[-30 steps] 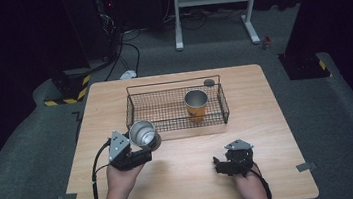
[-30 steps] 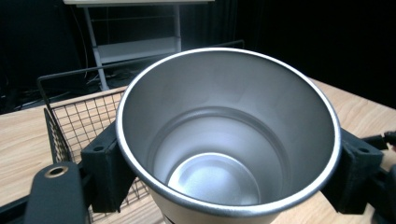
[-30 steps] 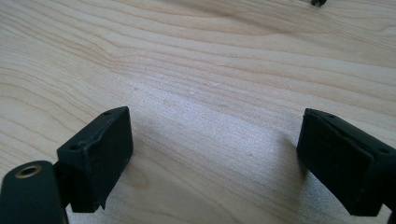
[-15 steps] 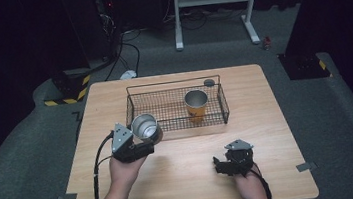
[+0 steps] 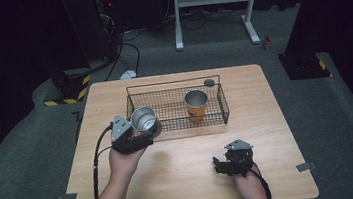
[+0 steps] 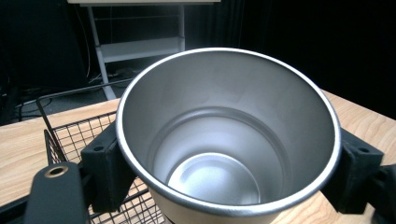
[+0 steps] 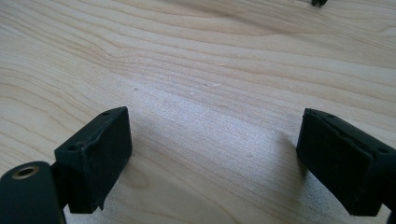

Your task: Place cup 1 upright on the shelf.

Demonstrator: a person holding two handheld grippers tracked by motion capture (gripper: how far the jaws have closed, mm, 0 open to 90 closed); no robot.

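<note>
The round, silver-coloured metal cup (image 6: pixel 226 135) had a plain brushed inner wall, a thin bright rim and a flat bottom, with nothing inside it. The left tongs (image 5: pixel 143 131) were closed on it, one black jaw pressed against each side of its wall just below the rim. In the high view this cup (image 5: pixel 143 119) sat left of centre in the frame, at the near left corner of the black wire basket (image 5: pixel 173 86), though the pictures could not settle whether it hung over the basket's edge or just outside it. Inside the basket stood a second metal cup with an orange lower part (image 5: pixel 196 105), upright, right of the basket's middle. The right tongs (image 5: pixel 223 163), in the lower right of the frame, rested low over the light wooden desk (image 5: pixel 267 119) with jaws spread wide and nothing between them.
</note>
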